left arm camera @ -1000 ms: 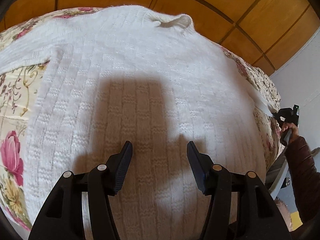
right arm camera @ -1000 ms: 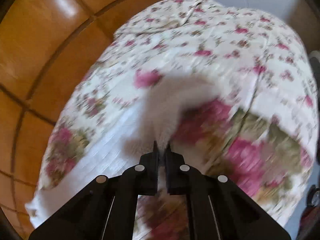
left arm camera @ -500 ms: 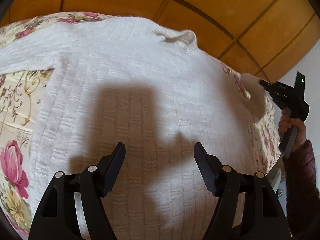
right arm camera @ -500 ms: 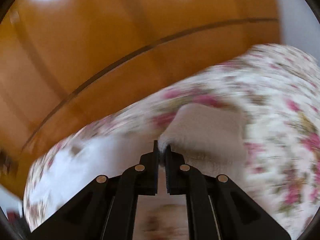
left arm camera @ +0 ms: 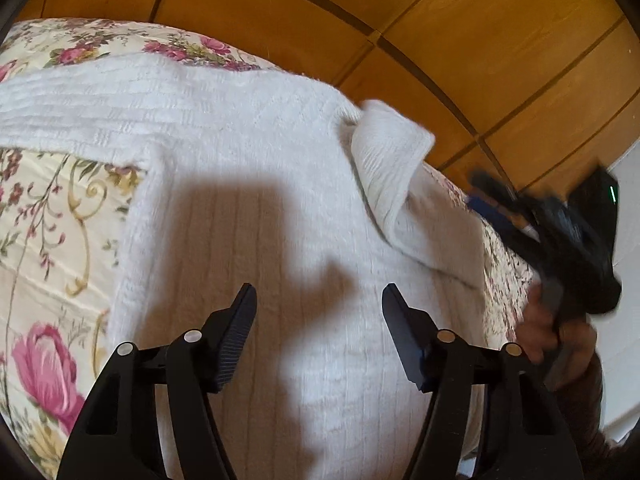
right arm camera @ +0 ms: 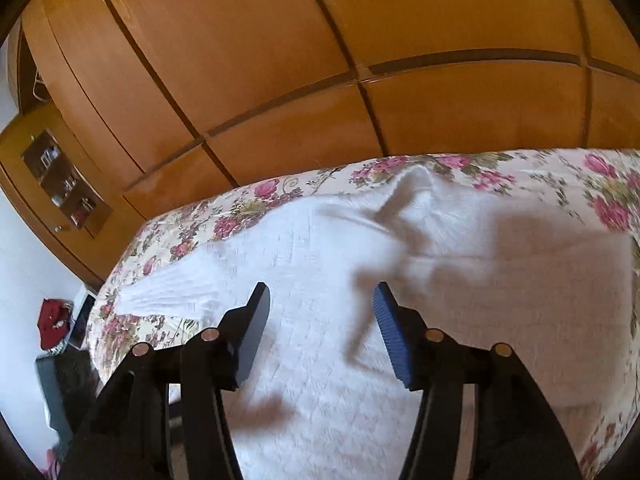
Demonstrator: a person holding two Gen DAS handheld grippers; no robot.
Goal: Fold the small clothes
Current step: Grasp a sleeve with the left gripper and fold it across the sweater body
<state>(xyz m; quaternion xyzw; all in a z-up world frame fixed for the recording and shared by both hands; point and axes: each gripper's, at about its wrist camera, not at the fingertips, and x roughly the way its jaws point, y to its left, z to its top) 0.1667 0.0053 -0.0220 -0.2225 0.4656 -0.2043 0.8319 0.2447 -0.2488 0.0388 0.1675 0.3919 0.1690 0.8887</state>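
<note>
A white knitted sweater (left arm camera: pixel 280 200) (right arm camera: pixel 320 248) lies spread on a floral bedspread (left arm camera: pixel 48 220). Its right sleeve (left arm camera: pixel 388 148) is folded back over the body, cuff near the collar. The other sleeve (left arm camera: pixel 80 108) (right arm camera: pixel 168 292) stretches out flat. My left gripper (left arm camera: pixel 319 292) hovers over the sweater's lower body; its jaws are closing a little with nothing between them. My right gripper (right arm camera: pixel 321 292) is above the sweater with its jaws opening and nothing between them. It also shows blurred at the bed's right edge (left arm camera: pixel 560 232), held by a hand (left arm camera: pixel 560 340).
A wooden wardrobe (left arm camera: pixel 440 20) (right arm camera: pixel 320 40) stands right behind the bed. The bedspread (right arm camera: pixel 560 176) runs on to the right of the sweater. A red item (right arm camera: pixel 52 324) and dark furniture sit on the floor at the left.
My right gripper swung the gripped sleeve cuff over the sweater, then opened and let it go; the sleeve now lies folded on the body. My left gripper shifted slightly.
</note>
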